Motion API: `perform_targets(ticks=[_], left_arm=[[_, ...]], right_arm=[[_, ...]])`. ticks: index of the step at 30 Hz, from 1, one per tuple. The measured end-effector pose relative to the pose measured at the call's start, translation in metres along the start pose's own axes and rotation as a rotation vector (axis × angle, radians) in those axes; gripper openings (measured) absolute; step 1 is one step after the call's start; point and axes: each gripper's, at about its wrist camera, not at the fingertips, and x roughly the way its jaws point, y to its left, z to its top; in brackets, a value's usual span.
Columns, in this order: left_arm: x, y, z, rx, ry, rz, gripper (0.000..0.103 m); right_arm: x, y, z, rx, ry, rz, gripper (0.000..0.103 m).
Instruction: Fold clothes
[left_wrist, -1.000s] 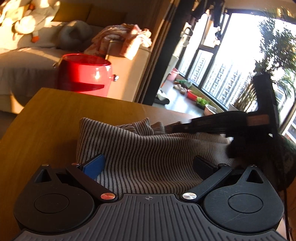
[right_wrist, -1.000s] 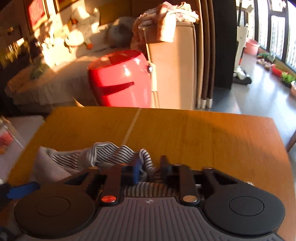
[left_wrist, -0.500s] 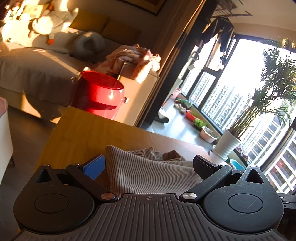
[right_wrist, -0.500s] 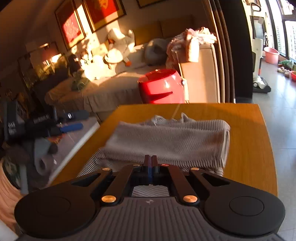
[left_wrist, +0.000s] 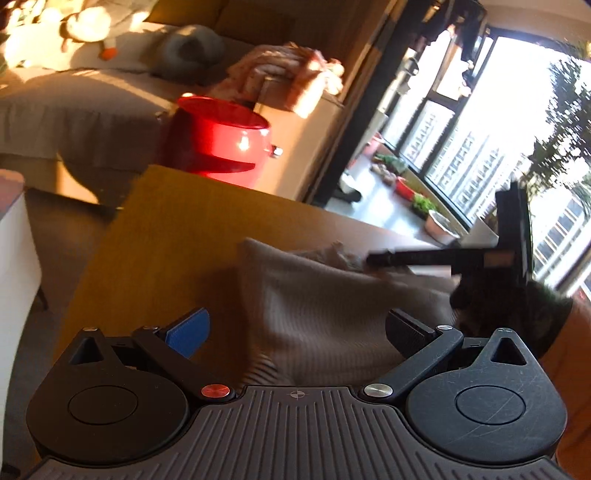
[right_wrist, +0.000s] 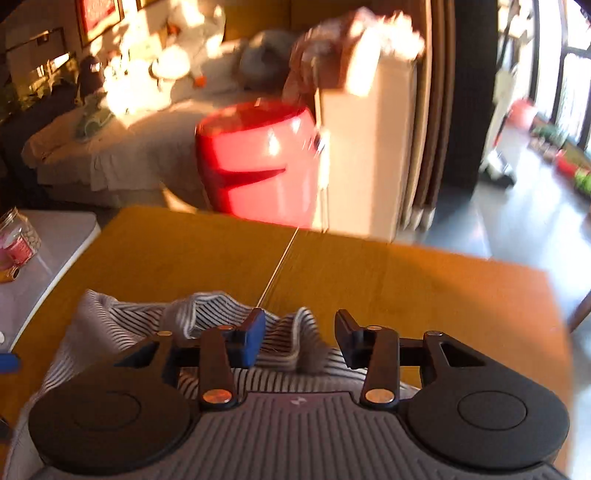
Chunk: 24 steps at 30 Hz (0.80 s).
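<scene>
A grey-and-white striped garment (left_wrist: 332, 310) lies bunched on the wooden table (left_wrist: 166, 236). My left gripper (left_wrist: 295, 332) hovers over its near side, jaws wide apart, nothing pinched. In the left wrist view my right gripper (left_wrist: 373, 258) reaches in from the right over the garment's far edge. In the right wrist view the right gripper (right_wrist: 299, 341) has its jaws opening. A raised fold of the striped garment (right_wrist: 306, 343) stands between the pads, and neither pad presses on it.
A red tub (right_wrist: 258, 162) and a white cabinet (right_wrist: 365, 147) heaped with clothes stand beyond the table's far edge. A white side table (right_wrist: 55, 236) with a jar is at the left. A sofa lies behind, and windows with plants are at the right.
My right gripper was shut and drawn back from the folded garment half a second ago. It is now forward at the far edge with jaws parted. The left gripper stayed open and shifted slightly.
</scene>
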Motion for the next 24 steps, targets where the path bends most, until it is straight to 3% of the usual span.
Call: perform_targets(ticks=[1,2,5,9,12,18,24], left_arm=[[-0.001,0.007,0.002,-0.016,-0.003,0.009,0.103],[-0.001,0.012,0.003,-0.030,-0.003,0.016,0.103],[-0.004,0.020,0.005,-0.065,-0.007,0.030,0.103],[-0.031,0.010,0.007,-0.064,-0.055,0.009,0.103],[-0.056,-0.001,0.005,-0.058,-0.095,-0.014,0.103],[-0.103,-0.013,-0.018,-0.028,-0.146,-0.027,0.103],[-0.116,-0.027,-0.046,0.015,-0.082,-0.073,0.103]], right_arm=[[0.006,0.003,-0.003,-0.015,0.005,-0.008,0.027],[0.006,0.006,-0.005,-0.021,0.002,-0.008,0.007],[-0.031,0.009,-0.013,0.004,-0.071,0.040,0.006],[-0.126,0.013,-0.028,0.032,-0.208,0.133,0.005],[-0.189,0.022,-0.058,0.010,-0.248,0.171,0.005],[-0.261,0.046,-0.155,0.010,-0.217,0.232,0.005],[-0.283,0.068,-0.239,0.013,-0.128,0.274,0.006]])
